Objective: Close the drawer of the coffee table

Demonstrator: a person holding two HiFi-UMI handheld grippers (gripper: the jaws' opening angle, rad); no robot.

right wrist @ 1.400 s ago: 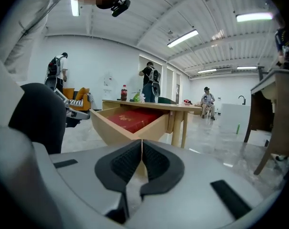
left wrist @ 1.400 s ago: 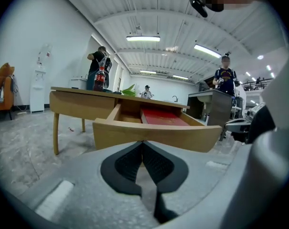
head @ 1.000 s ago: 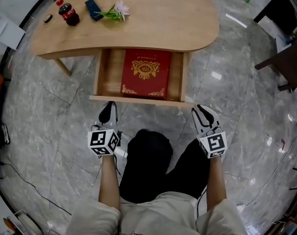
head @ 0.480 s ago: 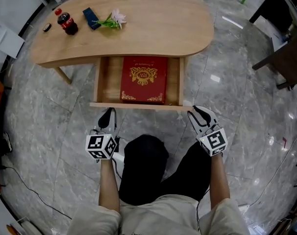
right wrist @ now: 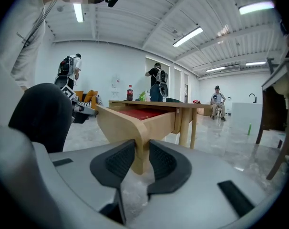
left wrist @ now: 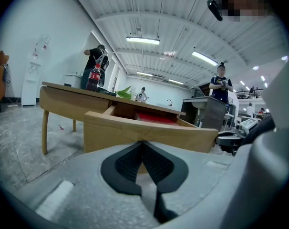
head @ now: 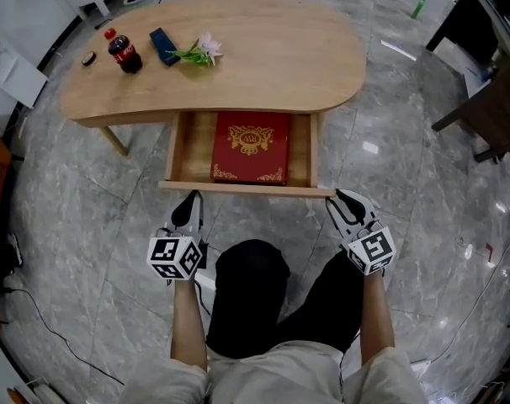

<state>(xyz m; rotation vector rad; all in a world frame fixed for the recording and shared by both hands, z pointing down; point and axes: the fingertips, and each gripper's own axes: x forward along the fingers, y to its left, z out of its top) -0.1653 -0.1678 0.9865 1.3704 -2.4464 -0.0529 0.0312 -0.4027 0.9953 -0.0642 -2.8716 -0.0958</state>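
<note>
The wooden coffee table [head: 272, 57] has its drawer pulled out toward me, with a red book [head: 250, 146] lying inside. The drawer front [head: 247, 188] runs just ahead of both grippers. My left gripper [head: 188, 199] is shut and holds nothing; in the left gripper view its pads [left wrist: 143, 146] meet just before the drawer front [left wrist: 149, 132]. My right gripper [head: 341, 199] is at the drawer's right corner. Its jaws have just opened wider and then come in slightly. In the right gripper view, that gripper [right wrist: 141, 159] has the rounded corner of the drawer front [right wrist: 120, 123] between its pads.
On the tabletop's far left stand a cola bottle [head: 123, 51], a blue case [head: 163, 40] and a flower [head: 200, 50]. My knees in dark trousers [head: 263, 284] are on the marble floor behind the grippers. Dark furniture [head: 482, 108] stands at the right.
The right gripper has edged left onto the drawer's right corner, its jaws a little wider. The left gripper stays shut at the drawer front. The drawer is as far out as before.
</note>
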